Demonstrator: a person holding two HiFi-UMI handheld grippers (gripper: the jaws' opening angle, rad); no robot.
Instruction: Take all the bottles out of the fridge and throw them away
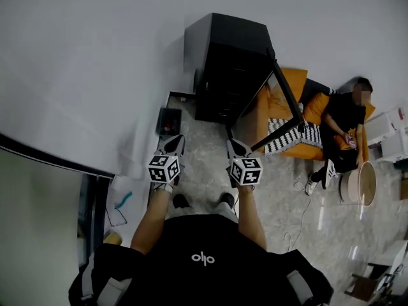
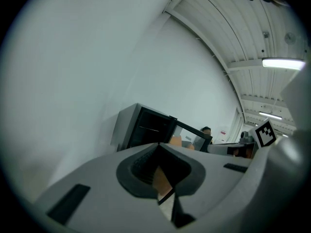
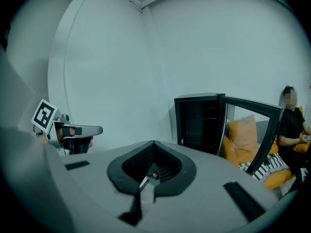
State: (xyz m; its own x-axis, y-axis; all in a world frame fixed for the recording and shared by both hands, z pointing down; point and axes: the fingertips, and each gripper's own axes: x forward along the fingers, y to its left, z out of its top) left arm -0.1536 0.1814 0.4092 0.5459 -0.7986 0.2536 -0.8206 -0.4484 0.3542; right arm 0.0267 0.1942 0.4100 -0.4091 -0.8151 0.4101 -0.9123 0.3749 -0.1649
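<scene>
A black fridge [image 1: 228, 65] stands against the white wall with its glass door [image 1: 285, 99] swung open to the right. Its inside is dark and no bottle shows in any view. My left gripper [image 1: 171, 146] and right gripper [image 1: 237, 150] are held side by side in front of me, short of the fridge, both shut and empty. In the left gripper view the closed jaws [image 2: 159, 144] point at the fridge [image 2: 145, 128]. The right gripper's shut jaws [image 3: 153, 142] also face the fridge [image 3: 199, 123] and its door [image 3: 252, 126].
A small black bin [image 1: 169, 120] sits on the floor by the wall, left of the fridge. A person [image 1: 343, 129] sits on an orange sofa [image 1: 290, 116] right of the open door. A round tub [image 1: 359, 183] and white boxes [image 1: 389, 132] stand further right.
</scene>
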